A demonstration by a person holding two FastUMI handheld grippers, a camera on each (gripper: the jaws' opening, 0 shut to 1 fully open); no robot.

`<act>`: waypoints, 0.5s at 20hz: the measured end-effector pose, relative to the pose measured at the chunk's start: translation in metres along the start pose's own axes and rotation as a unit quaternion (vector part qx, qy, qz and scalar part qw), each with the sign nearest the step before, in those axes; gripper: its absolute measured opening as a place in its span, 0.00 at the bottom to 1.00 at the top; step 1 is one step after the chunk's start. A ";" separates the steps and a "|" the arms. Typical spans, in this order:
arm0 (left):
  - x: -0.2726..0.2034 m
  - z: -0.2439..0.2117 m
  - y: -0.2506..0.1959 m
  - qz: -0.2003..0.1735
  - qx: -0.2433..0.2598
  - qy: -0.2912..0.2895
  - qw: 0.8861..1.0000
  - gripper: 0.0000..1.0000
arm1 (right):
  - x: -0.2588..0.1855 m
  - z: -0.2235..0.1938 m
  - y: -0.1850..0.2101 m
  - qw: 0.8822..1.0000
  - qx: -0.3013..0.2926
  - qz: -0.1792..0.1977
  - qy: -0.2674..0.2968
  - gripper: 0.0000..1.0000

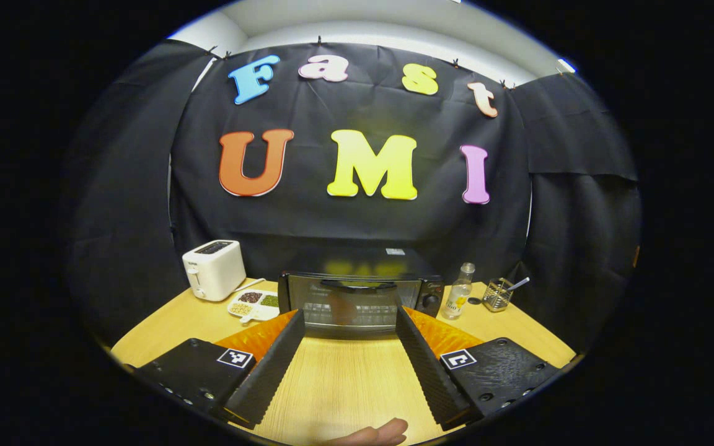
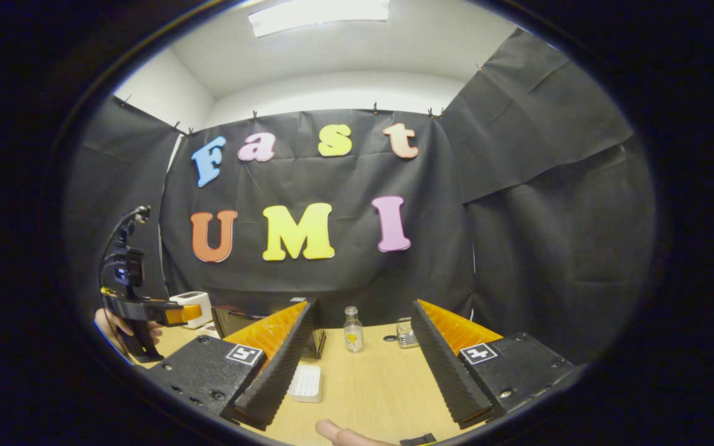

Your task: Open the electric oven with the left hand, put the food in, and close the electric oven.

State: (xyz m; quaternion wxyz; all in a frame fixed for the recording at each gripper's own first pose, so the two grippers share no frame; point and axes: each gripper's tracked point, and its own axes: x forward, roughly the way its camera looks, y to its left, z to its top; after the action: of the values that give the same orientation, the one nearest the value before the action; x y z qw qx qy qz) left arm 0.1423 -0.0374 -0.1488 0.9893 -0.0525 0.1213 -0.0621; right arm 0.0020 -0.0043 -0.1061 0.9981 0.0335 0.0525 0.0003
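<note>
Left gripper [image 1: 348,347] spread open, facing closed electric oven [image 1: 360,300], toaster [image 1: 213,269] beside.

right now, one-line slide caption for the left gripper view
Open left gripper faces the closed electric oven across the wooden table, toaster to its left.

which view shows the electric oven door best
The left gripper view: the electric oven sits straight ahead between the left hand-held gripper fingers, door shut, handle and knobs plain. The right gripper view shows just a dark sliver of it, mostly hidden behind the right hand-held gripper.
</note>
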 end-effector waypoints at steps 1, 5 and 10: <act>-0.021 0.014 -0.002 0.003 0.002 -0.014 1.000 0.94 | -0.010 0.007 -0.003 1.000 0.002 -0.003 -0.004 0.96; -0.110 0.065 -0.006 0.021 0.020 -0.075 0.997 0.94 | -0.047 0.046 -0.015 1.000 0.003 -0.009 -0.029 0.96; -0.190 0.085 -0.014 0.034 0.007 -0.123 0.992 0.95 | -0.079 0.070 -0.023 0.998 -0.015 -0.018 -0.055 0.95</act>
State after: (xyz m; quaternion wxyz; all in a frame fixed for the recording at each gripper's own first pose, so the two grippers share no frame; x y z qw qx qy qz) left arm -0.0212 -0.0175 -0.0208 0.9986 -0.0482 0.0003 -0.0222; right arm -0.0689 -0.0326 -0.0302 0.9997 0.0176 -0.0022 -0.0184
